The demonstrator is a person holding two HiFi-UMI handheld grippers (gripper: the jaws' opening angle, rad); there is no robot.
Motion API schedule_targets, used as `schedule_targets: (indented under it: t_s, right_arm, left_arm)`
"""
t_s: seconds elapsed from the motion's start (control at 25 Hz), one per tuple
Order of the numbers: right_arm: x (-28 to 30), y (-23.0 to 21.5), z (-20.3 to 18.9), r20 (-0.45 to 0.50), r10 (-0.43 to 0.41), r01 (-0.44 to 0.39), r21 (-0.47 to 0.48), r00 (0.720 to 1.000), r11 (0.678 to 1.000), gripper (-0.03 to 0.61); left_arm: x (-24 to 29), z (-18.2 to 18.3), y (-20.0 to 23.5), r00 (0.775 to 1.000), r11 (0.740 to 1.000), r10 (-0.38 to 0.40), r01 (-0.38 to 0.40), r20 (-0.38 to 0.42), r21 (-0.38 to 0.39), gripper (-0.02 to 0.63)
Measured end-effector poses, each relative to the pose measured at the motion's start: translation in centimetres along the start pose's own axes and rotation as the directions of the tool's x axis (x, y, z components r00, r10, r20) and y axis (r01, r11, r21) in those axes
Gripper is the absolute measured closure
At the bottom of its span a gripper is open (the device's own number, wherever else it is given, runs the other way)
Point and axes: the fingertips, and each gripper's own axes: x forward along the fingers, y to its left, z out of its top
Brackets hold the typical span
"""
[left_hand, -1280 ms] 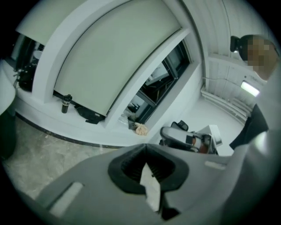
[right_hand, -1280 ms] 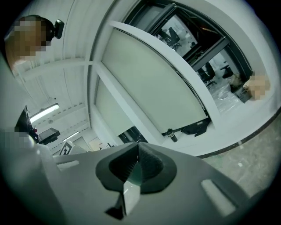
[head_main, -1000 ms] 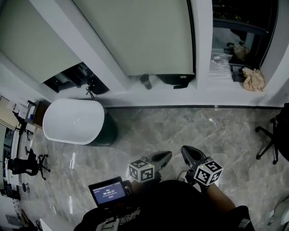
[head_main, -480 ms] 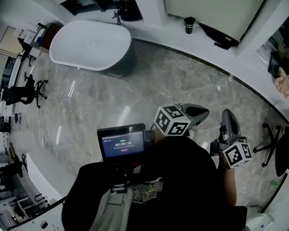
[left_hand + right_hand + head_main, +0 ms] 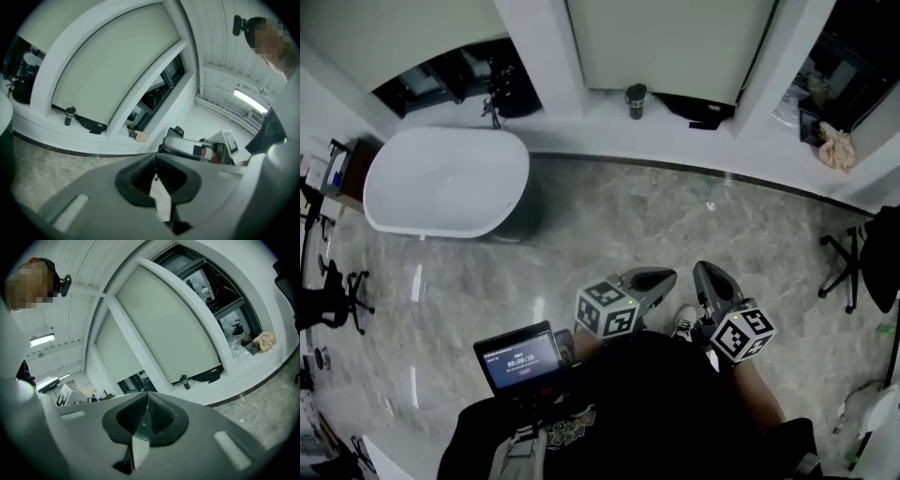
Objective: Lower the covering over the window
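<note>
Head view, left to right: left gripper point(image 5: 654, 278), lower centre, jaws closed on nothing. Blind point(image 5: 670, 42), top centre, hangs well apart from both grippers, across the floor. It is likely light, limp fabric, best held by its stiffer bottom edge point(image 5: 675, 92). Right gripper point(image 5: 709, 274), just beside the left, is likewise closed and empty.

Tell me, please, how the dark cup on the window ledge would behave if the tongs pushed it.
The dark cup stands upright and looks taller than wide, so a high push would probably tip it. Being round, it would then likely roll along the white ledge. It looks rigid; its weight is unclear.
</note>
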Motion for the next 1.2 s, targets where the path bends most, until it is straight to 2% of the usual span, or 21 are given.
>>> schedule_targets:
  t_s: [0.12, 0.32, 0.56, 0.8, 1.2]
  right_arm:
    - [0.9, 0.4, -0.9, 0.001, -0.027, 0.027, 0.016, 1.000, 1.000, 0.571]
    - [0.4, 0.0, -1.2, 0.063, -0.065, 0.064, 0.025, 0.996, 0.998, 0.571]
    - [-0.5, 0.8, -1.7, 0.089, -0.057, 0.057, 0.006, 0.994, 0.998, 0.571]
    - [-1.0, 0.3, -1.4, 0.099, -0.078, 0.077, 0.008, 0.992, 0.997, 0.571]
    - [-0.6, 1.7, -1.8, 0.085, -0.064, 0.063, 0.003, 0.994, 0.998, 0.571]
  left_arm:
    - [-1.0, -0.2, 1.1, 1.000, 1.000, -0.019, 0.018, -0.016, -0.005, 0.614]
    - [-1.2, -0.2, 1.6, 0.999, 0.998, -0.051, 0.051, -0.015, 0.028, 0.614]
    - [-1.9, -0.9, 1.0, 0.999, 0.997, -0.054, 0.054, -0.008, 0.052, 0.614]
    - [-1.8, -1.1, 1.0, 0.998, 0.997, -0.062, 0.062, 0.001, 0.036, 0.614]
    - [-3.6, -0.2, 1.4, 0.998, 0.999, -0.036, 0.035, 0.053, 0.028, 0.614]
